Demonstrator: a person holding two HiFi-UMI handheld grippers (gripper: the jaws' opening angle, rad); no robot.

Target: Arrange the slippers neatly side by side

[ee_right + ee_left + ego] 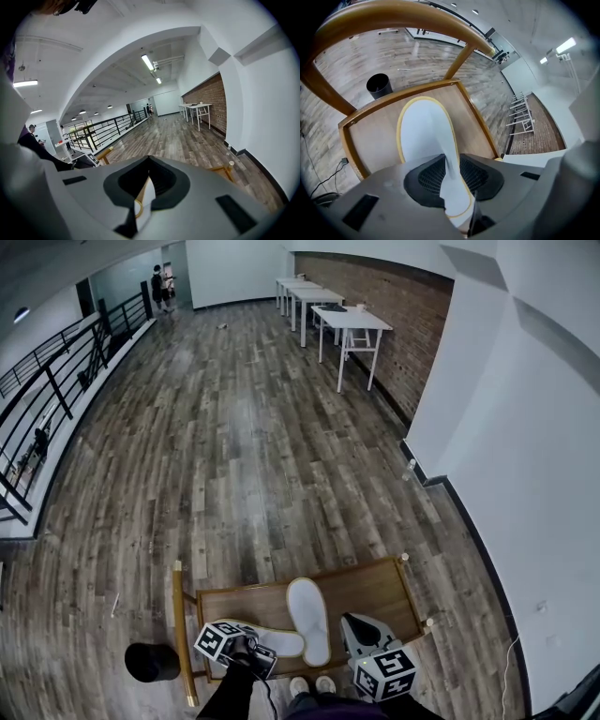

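Two slippers lie on one wooden counter (375,589), both with white soles up and a yellow rim. My left gripper (262,657) has its jaws clamped on the near end of the held slipper (424,131), and my own housing hides that end. The second slipper (308,615) lies just beside my right gripper (354,626). Those jaws meet at the tips, with a sliver of white sole showing beneath. I cannot tell whether they pinch it.

left gripper (451,163): grey moulded shell, black mesh pads (426,180) | right gripper (149,164): same grey shell, black pads (166,180) | marker cubes, head view: white with black squares, 7 o'clock (217,641) and 5 o'clock (386,674) | sleeve (225,692): black | shoes (299,685): white toes, 6 o'clock
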